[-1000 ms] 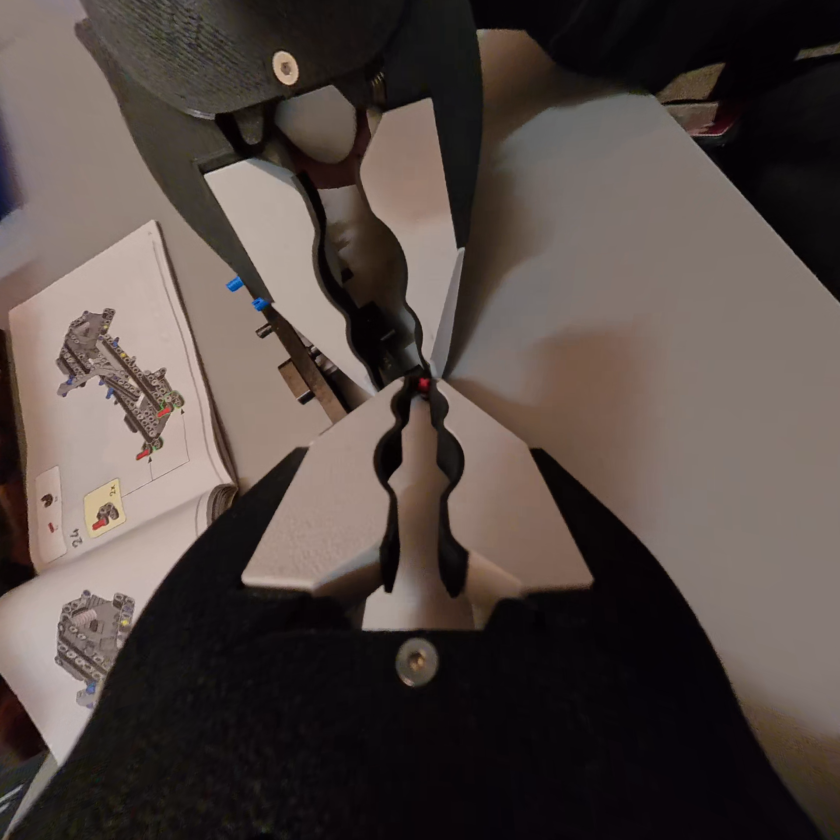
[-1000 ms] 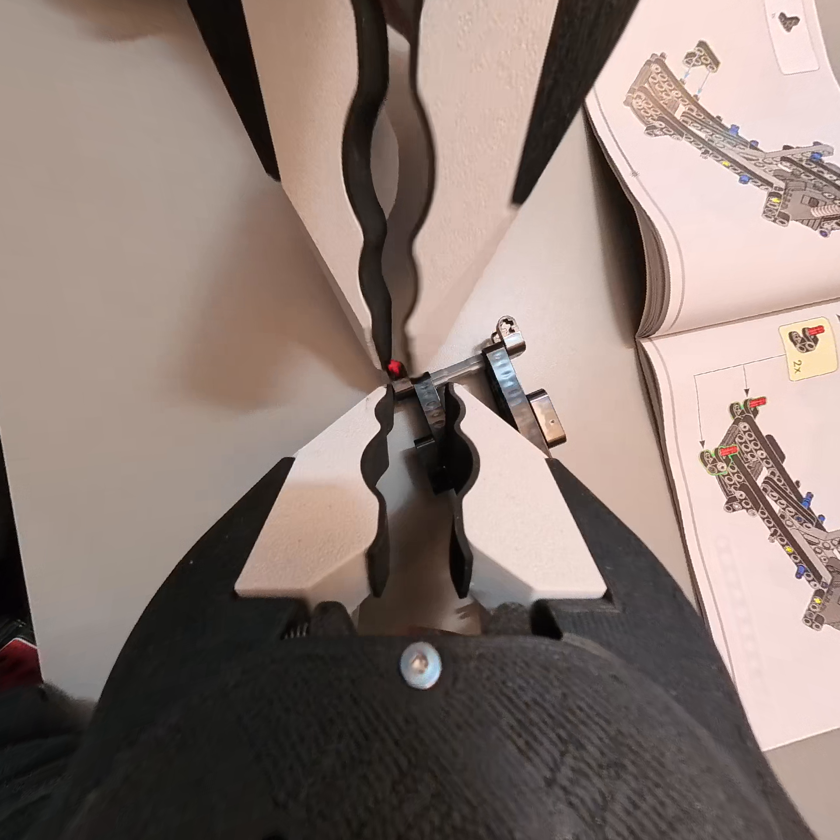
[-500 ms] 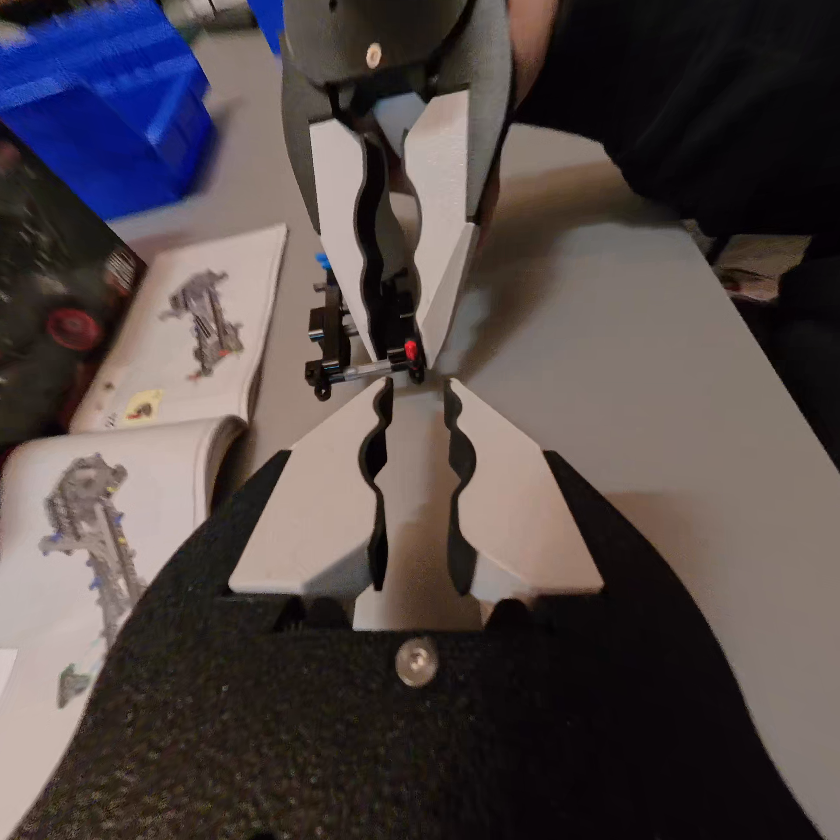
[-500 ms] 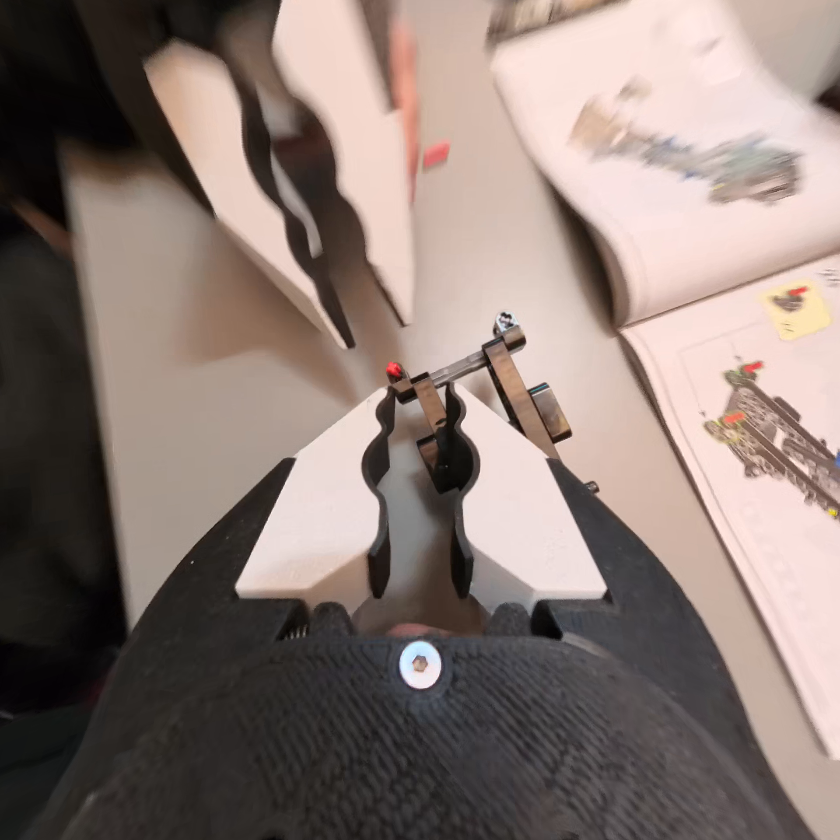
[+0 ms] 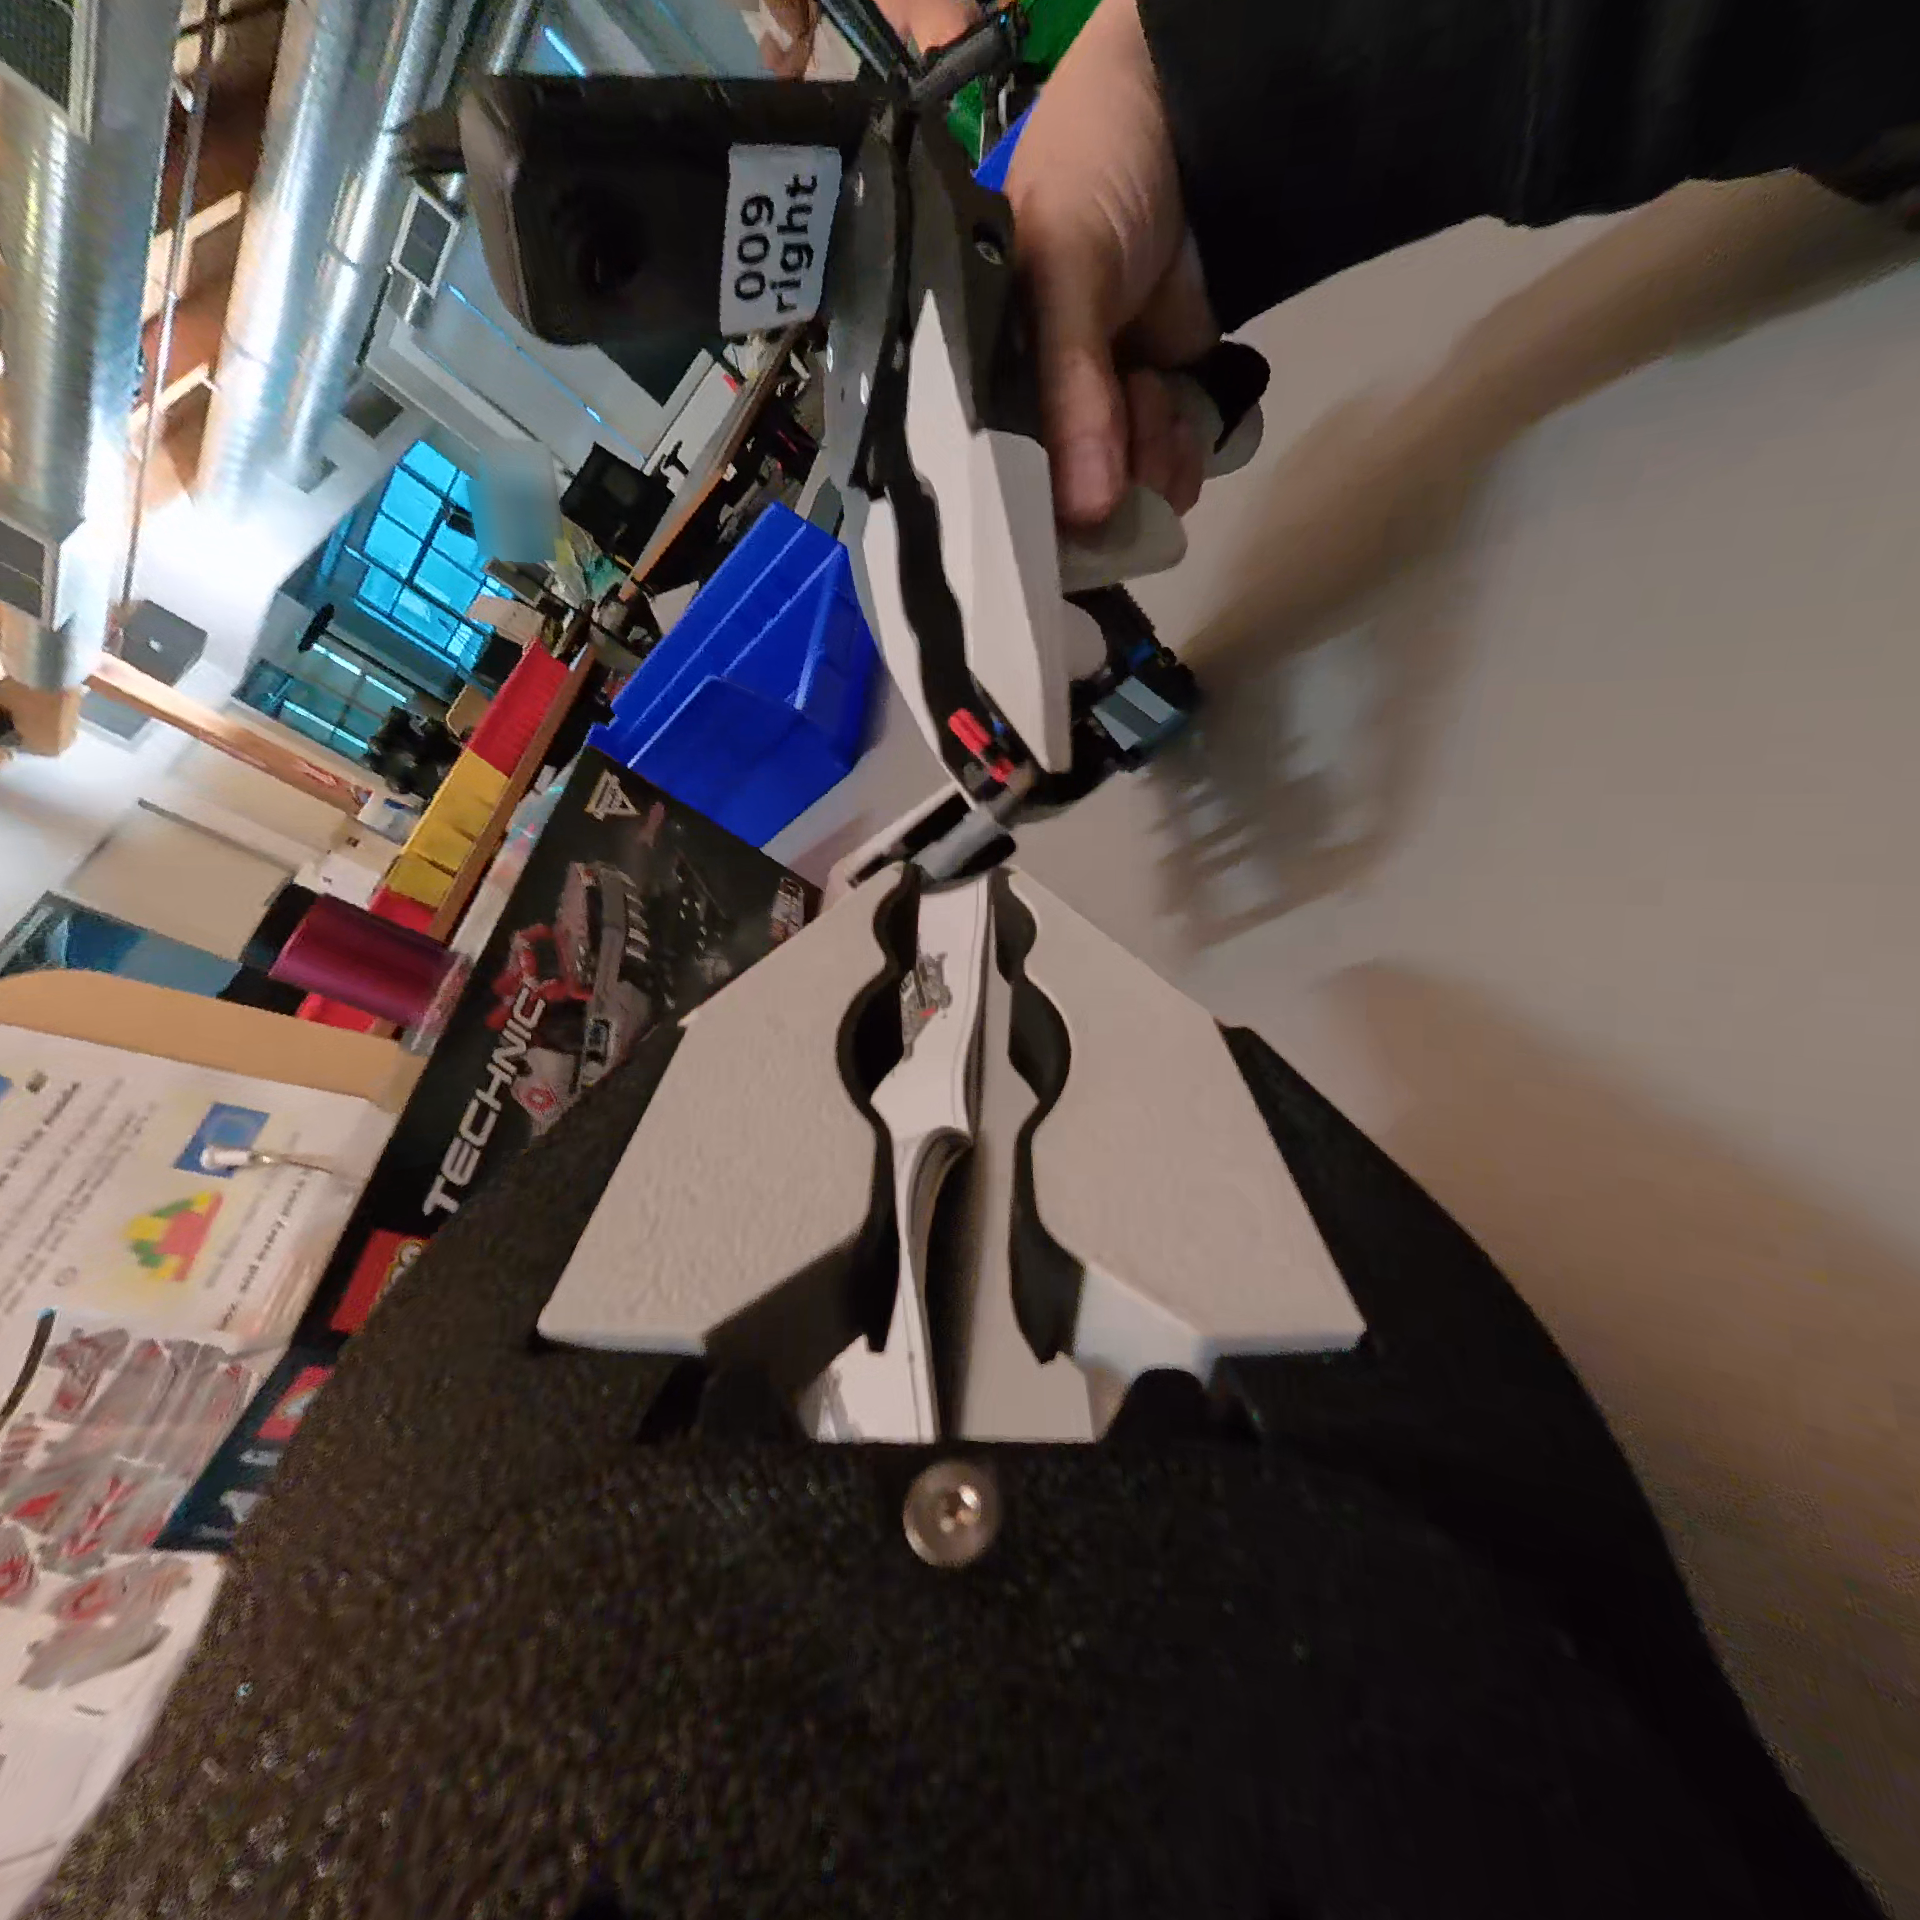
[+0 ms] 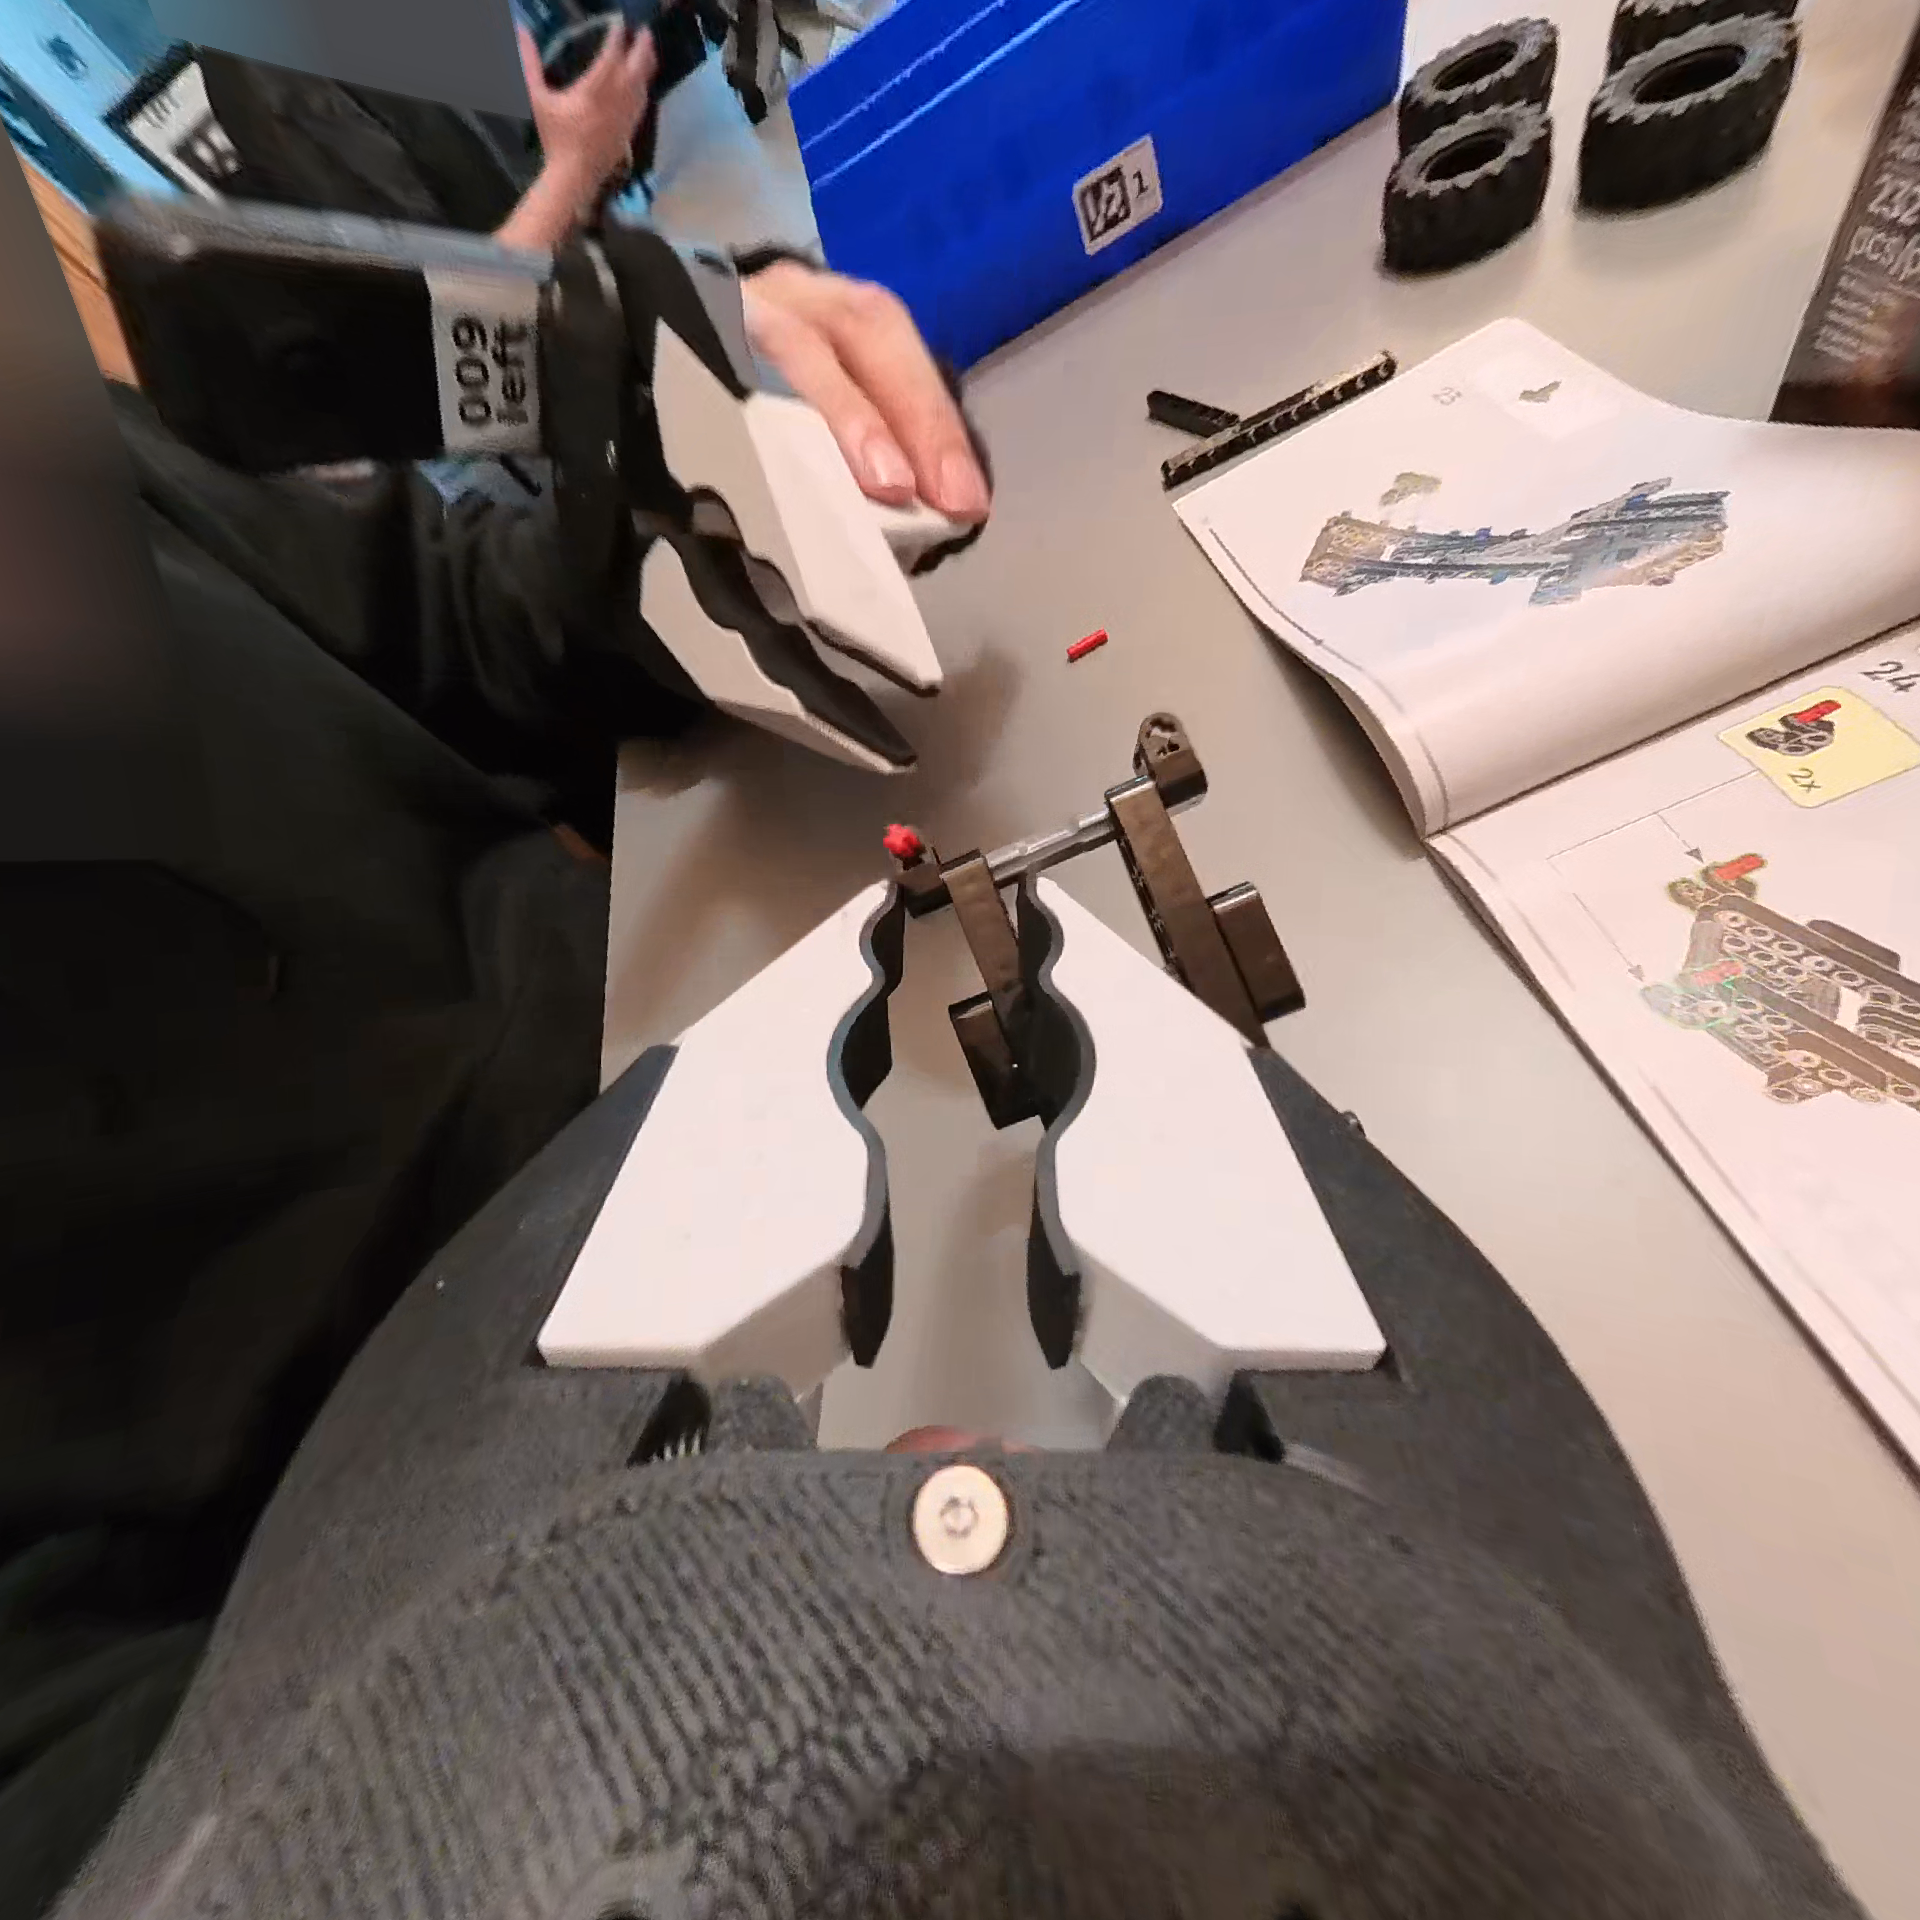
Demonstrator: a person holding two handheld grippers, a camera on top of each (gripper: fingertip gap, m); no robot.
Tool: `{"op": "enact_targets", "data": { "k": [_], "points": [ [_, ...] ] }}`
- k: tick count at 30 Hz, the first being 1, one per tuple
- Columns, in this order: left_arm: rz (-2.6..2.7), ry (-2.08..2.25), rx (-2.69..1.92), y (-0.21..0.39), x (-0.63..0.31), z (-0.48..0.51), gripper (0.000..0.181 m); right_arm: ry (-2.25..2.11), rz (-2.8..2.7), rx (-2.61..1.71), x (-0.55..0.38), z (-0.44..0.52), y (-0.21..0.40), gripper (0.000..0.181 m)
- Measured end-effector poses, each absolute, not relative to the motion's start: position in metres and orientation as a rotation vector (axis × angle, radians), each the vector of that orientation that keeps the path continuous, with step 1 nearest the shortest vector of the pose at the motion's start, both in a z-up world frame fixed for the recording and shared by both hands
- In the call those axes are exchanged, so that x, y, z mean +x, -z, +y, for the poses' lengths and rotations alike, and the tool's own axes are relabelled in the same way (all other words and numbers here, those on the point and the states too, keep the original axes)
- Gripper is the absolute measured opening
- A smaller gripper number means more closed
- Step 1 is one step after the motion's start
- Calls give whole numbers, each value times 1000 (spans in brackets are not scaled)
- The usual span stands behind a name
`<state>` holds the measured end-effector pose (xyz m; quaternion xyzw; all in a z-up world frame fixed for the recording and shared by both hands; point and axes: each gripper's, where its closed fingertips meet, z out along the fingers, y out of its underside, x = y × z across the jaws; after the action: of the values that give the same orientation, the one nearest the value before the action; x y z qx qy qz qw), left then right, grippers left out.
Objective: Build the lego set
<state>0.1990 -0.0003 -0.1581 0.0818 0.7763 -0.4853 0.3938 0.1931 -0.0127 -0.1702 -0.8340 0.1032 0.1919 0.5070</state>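
Observation:
My right gripper point(image 6: 961, 894) is shut on a black lego assembly point(image 6: 997, 997) of beams joined by a grey axle, held a little above the grey table point(image 6: 1382, 1174). A small red pin point(image 6: 902, 840) sticks out of the assembly's left end. My left gripper point(image 5: 948, 883) is open and empty. In the right wrist view it point(image 6: 914, 722) hovers up and left of the assembly, apart from it. In the left wrist view the right gripper point(image 5: 1013, 774) and the assembly point(image 5: 1132, 712) show just beyond my left fingertips. A loose red pin point(image 6: 1087, 644) lies on the table.
An open instruction booklet point(image 6: 1558, 582) lies to the right. Behind it are loose black beams point(image 6: 1278, 416), a blue bin point(image 6: 1039, 135), black tyres point(image 6: 1475, 135) and the dark set box point(image 5: 582, 987). A person's hands hold both grippers. Less than 4 cm separates the two grippers' tips. The loose red pin point(image 6: 1087, 644) is about 15 centimeters from my left fingertips.
My left gripper has opened and drawn back from the red pin end, up and to the left. My right gripper still holds the assembly, and both views have tilted up.

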Motion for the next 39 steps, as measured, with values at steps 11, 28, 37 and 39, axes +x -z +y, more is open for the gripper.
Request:
{"op": "enact_targets", "data": {
  "k": [11,28,37,39],
  "points": [
    [2102,1202,549,167,191,-14,11,-524,206,-2063,191,-11,175,19],
    [2121,1178,636,167,188,-17,5,-534,182,-2081,190,-11,178,19],
    [2079,1129,675,171,184,-13,5,-543,180,-2106,188,-10,182,19],
    [2065,1079,702,172,185,-13,5,-538,186,-2100,190,-9,181,19]
  ]
}}
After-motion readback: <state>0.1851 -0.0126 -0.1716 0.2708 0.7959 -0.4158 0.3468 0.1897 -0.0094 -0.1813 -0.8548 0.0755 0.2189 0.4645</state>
